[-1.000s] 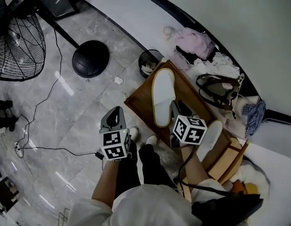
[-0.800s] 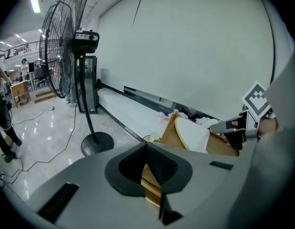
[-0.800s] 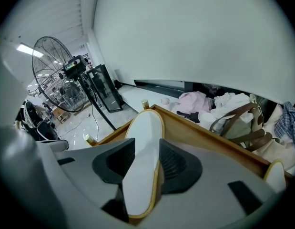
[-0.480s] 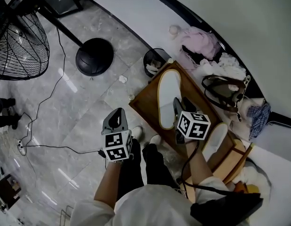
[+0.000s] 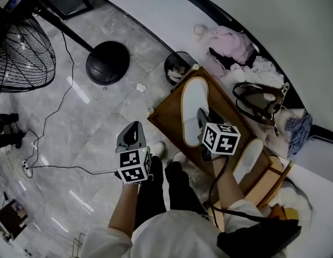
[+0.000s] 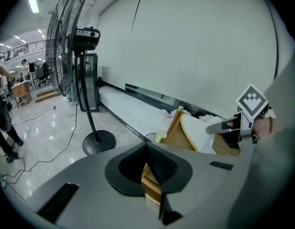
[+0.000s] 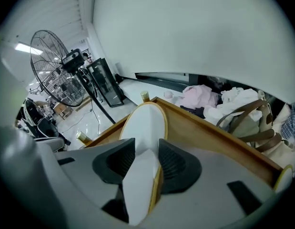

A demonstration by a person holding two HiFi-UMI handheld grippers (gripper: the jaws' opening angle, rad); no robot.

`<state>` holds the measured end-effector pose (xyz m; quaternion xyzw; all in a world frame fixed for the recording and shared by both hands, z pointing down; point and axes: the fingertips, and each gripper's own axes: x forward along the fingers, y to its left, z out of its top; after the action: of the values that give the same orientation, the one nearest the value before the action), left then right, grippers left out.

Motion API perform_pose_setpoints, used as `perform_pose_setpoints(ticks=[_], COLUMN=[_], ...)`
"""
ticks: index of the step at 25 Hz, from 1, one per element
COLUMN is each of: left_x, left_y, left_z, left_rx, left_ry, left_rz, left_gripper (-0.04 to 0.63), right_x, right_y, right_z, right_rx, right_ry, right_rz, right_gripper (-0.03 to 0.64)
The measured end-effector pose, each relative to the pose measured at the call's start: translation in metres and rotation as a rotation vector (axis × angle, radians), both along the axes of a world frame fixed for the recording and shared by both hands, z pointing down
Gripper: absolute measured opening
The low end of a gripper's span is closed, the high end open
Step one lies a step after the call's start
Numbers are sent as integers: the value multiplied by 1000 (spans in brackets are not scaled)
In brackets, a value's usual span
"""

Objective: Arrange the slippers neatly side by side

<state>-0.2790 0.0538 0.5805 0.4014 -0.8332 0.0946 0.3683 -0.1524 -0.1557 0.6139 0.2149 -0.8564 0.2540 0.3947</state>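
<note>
Right gripper [image 7: 147, 161] jaws apart, just easing inward astride the heel of the slipper [image 7: 143, 120] in the wooden tray [image 5: 167, 120], left gripper [image 6: 147, 151] closed on nothing, left of the tray; likely failure: a shallow heel bite lets the slipper flop out when lifted.

A big open workshop hall: industrial pedestal fan [image 6: 66, 42], trailing cables [image 5: 75, 169], polished stone floor [image 5: 101, 128]
</note>
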Motion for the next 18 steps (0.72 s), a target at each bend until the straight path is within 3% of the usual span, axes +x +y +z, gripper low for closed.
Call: perform_pose_setpoints(ticks=[11, 18], left_x=[5, 6], left_y=[0, 0], left_z=[6, 2], left_rx=[-9, -6], left_ry=[11, 9], left_rz=[18, 32], left_gripper=[16, 15], right_x=[-4, 2], right_y=[5, 9], right_z=[3, -3], right_rx=[-6, -33], right_ry=[24, 20], right_rz=[8, 36], right_gripper=[64, 49])
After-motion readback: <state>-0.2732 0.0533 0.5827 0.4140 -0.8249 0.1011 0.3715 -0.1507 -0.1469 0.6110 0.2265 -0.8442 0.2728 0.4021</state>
